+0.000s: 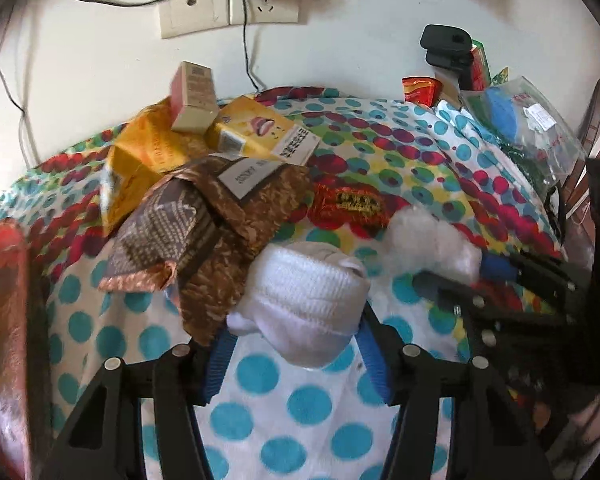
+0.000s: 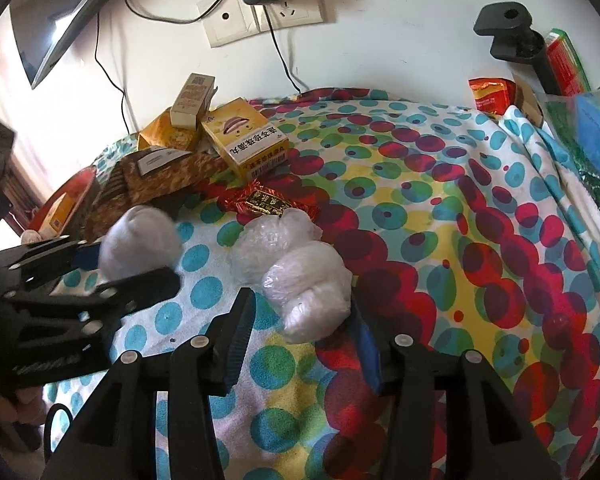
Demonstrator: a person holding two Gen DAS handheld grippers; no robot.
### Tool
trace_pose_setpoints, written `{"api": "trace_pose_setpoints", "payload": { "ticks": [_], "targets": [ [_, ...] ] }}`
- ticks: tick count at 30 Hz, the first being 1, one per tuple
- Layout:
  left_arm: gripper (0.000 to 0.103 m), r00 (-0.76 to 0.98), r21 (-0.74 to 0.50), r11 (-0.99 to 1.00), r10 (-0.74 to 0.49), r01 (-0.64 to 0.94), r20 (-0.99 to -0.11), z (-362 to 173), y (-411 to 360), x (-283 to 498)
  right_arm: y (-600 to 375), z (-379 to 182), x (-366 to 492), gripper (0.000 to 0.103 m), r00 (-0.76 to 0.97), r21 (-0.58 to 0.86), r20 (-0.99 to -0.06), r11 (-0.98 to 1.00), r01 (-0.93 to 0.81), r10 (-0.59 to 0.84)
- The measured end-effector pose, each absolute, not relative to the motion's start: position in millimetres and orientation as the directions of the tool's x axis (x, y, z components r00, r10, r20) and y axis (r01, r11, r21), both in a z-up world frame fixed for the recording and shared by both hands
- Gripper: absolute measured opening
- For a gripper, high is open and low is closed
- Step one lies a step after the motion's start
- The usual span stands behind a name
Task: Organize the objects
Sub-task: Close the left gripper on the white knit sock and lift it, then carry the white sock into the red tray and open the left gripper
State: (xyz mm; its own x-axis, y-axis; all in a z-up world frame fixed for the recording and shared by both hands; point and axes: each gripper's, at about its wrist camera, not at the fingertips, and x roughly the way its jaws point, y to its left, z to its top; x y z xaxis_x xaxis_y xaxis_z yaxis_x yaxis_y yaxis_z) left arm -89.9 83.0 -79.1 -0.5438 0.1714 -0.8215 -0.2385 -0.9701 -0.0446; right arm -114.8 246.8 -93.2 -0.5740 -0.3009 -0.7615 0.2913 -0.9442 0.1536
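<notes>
Looking along the left claw (image 1: 296, 344), a rolled white sock (image 1: 304, 300) sits between its blue-padded fingers (image 1: 220, 364); the pads appear to press its sides, so the claw is clamped on the sock just above the spotted cloth (image 1: 260, 420) covering the desk. Behind it lies a heap of packets: a brown patterned pouch (image 1: 204, 232), a yellow box (image 1: 260, 132) and a small cream box (image 1: 192, 96) on top, with a red wrapped sweet (image 1: 352, 204) beside them. At right the other claw reaches in against a white plastic bundle (image 1: 432, 244). Wall sockets (image 1: 228, 0) with a plugged charger show above. From the right claw (image 2: 300, 332), the crinkled plastic bundle (image 2: 296, 276) lies on the cloth between its fingers (image 2: 240, 336); a gap shows on the left side while the right pad is just beside it, so this claw stands released around the bundle. To the left, the left claw (image 2: 136, 264) holds the sock (image 2: 140, 240), blurred, near the packet heap.
</notes>
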Motion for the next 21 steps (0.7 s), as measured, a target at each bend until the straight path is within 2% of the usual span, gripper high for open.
{"api": "trace_pose_setpoints", "payload": {
  "ticks": [2, 11, 21],
  "targets": [
    [0.058, -0.548, -0.03, -0.97, 0.161, -0.24, -0.821, -77, 79, -82, 242, -93, -114, 0.035, -0.576, 0.123, -0.767, -0.946, 0.301, -0.283],
    [0.058, -0.569, -0.025, -0.972, 0.158, -0.234, -0.807, -65, 63, -53, 233, -91, -112, 0.034, -0.589, 0.059, -0.773, -0.951, 0.304, -0.237],
    [0.058, -0.582, -0.043, -0.976, 0.163, -0.215, -0.796, -49, 39, -24, 232, -91, -111, 0.034, -0.591, 0.05, -0.773, -0.951, 0.304, -0.229]
  ]
}}
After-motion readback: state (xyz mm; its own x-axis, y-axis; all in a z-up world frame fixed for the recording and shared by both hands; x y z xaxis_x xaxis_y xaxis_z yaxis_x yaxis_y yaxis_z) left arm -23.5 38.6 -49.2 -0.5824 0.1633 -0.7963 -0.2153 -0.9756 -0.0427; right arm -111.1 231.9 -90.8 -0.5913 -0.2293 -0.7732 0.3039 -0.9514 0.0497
